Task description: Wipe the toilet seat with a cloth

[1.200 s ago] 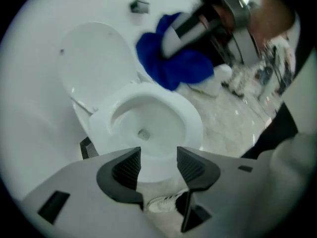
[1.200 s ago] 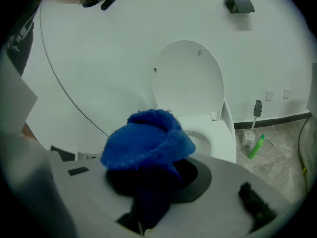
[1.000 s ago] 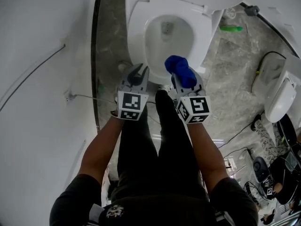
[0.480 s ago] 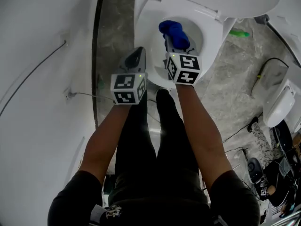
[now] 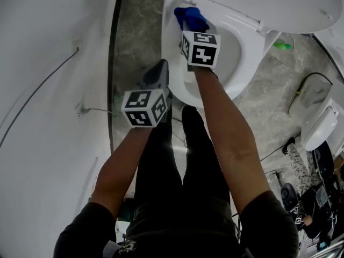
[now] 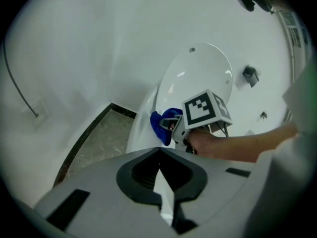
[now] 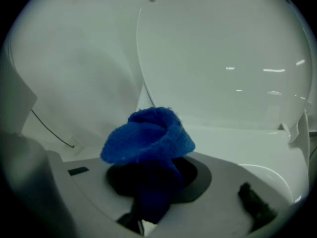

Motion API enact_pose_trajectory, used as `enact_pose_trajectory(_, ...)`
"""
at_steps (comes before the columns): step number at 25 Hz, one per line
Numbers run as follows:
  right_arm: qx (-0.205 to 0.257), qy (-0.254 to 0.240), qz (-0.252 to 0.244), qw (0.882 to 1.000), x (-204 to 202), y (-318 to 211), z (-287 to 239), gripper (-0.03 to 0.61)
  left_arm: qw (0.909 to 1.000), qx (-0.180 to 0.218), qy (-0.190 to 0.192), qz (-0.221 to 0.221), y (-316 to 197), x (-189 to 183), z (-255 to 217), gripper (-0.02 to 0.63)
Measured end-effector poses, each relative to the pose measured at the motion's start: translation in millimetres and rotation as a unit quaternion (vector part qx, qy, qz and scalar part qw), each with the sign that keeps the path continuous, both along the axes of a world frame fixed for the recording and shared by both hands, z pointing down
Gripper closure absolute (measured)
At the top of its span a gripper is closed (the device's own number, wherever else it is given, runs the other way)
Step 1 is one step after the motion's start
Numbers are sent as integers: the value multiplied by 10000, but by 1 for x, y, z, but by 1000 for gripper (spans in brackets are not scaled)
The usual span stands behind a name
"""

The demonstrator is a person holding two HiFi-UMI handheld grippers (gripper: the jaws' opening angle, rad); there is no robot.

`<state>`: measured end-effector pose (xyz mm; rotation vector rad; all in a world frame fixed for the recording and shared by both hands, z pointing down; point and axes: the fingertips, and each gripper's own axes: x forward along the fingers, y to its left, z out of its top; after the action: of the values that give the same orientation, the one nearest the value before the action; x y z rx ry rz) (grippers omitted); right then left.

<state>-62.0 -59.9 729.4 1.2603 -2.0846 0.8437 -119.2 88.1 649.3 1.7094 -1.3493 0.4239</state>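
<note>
A white toilet stands ahead with its lid (image 5: 279, 4) raised and its seat (image 5: 244, 50) down. My right gripper (image 5: 185, 19) is shut on a bunched blue cloth (image 5: 188, 16), which rests at the seat's far left rim. In the right gripper view the cloth (image 7: 148, 135) bulges out over the jaws, with the lid (image 7: 223, 58) just behind it. My left gripper (image 5: 157, 74) hangs shut and empty beside the bowl's left front. In the left gripper view the jaws (image 6: 159, 175) meet, and the cloth (image 6: 162, 125) shows beyond them.
A white wall (image 5: 48, 63) with a thin cable runs along the left, close to the bowl. Marbled floor (image 5: 134, 31) lies between wall and toilet. A green object (image 5: 283, 45) lies on the floor to the right. Further white fixtures (image 5: 317, 128) and cables stand at the right edge.
My right gripper has carried the cloth forward from in front of the bowl to the seat's far left rim. The left gripper's jaws have closed and it has shifted slightly forward.
</note>
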Motion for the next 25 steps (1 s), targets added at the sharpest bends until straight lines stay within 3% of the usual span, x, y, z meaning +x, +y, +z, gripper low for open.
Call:
enact_pose_trajectory(6, 25, 294, 400, 9988, 38, -11, 1, 482, 9984, 124, -521, 203, -12, -21, 10, 603)
enact_pose_trajectory(12, 10, 440, 743, 9963, 87, -11, 4, 482, 9991, -48, -424, -77, -13, -24, 20, 603)
enact_pose_trajectory(21, -122, 549, 1179, 9914, 172, 10, 9, 482, 9969, 27, -516, 593, 7, 17, 26, 603)
enact_pose_trajectory(25, -269, 298, 1527, 9875, 197, 21, 9, 482, 9957, 21, -592, 712, 14, 22, 32, 603)
